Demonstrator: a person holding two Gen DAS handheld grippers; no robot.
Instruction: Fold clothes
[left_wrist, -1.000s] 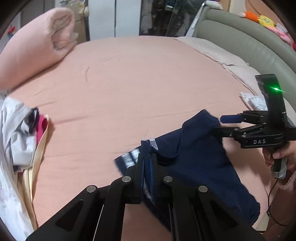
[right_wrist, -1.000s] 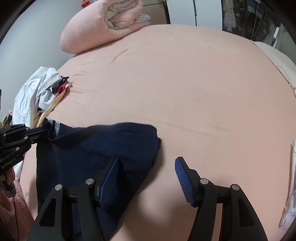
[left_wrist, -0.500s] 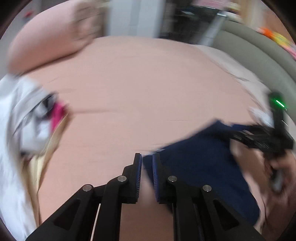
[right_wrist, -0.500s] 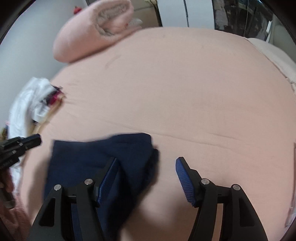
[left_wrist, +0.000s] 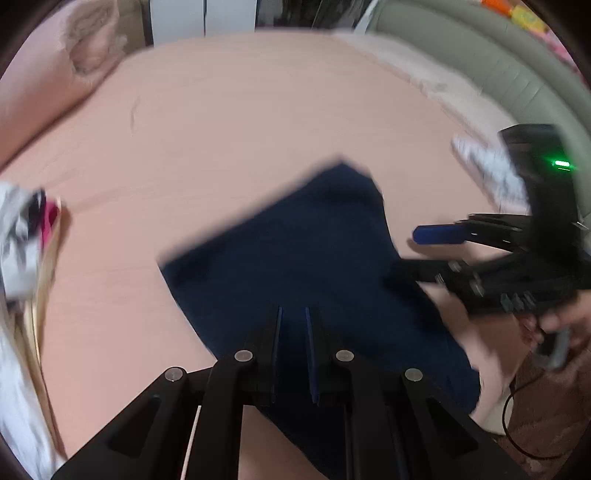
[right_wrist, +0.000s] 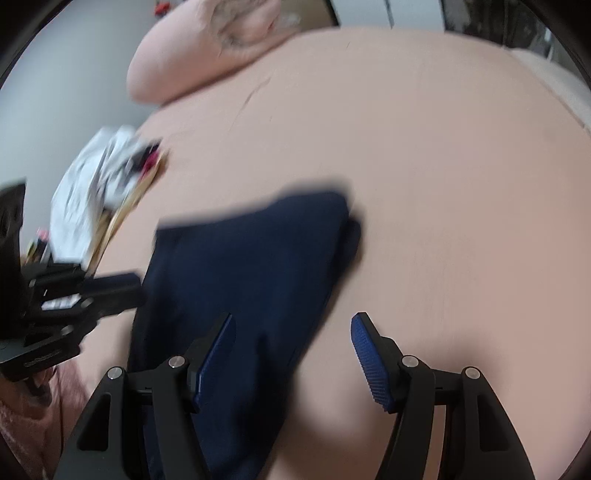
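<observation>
A dark navy garment (left_wrist: 295, 258) lies folded flat on the pink bed; it also shows in the right wrist view (right_wrist: 240, 280). My left gripper (left_wrist: 293, 314) hovers over the garment's near edge, jaws a narrow gap apart with nothing between them. My right gripper (right_wrist: 291, 347) is wide open and empty, its left finger over the garment's right part. In the left wrist view the right gripper (left_wrist: 428, 251) sits at the garment's right edge. In the right wrist view the left gripper (right_wrist: 125, 286) sits at the garment's left edge.
A pile of white and mixed clothes (left_wrist: 22, 258) lies at the bed's left edge, also in the right wrist view (right_wrist: 96, 192). A rolled pink duvet (right_wrist: 207, 48) lies at the far left. A grey-green headboard (left_wrist: 480, 62) runs along the right, with a small patterned cloth (left_wrist: 487, 170) by it.
My left gripper has let go of the garment's corner, and the garment now lies flat on the bed. Both grippers have shifted over it; the right stayed open.
</observation>
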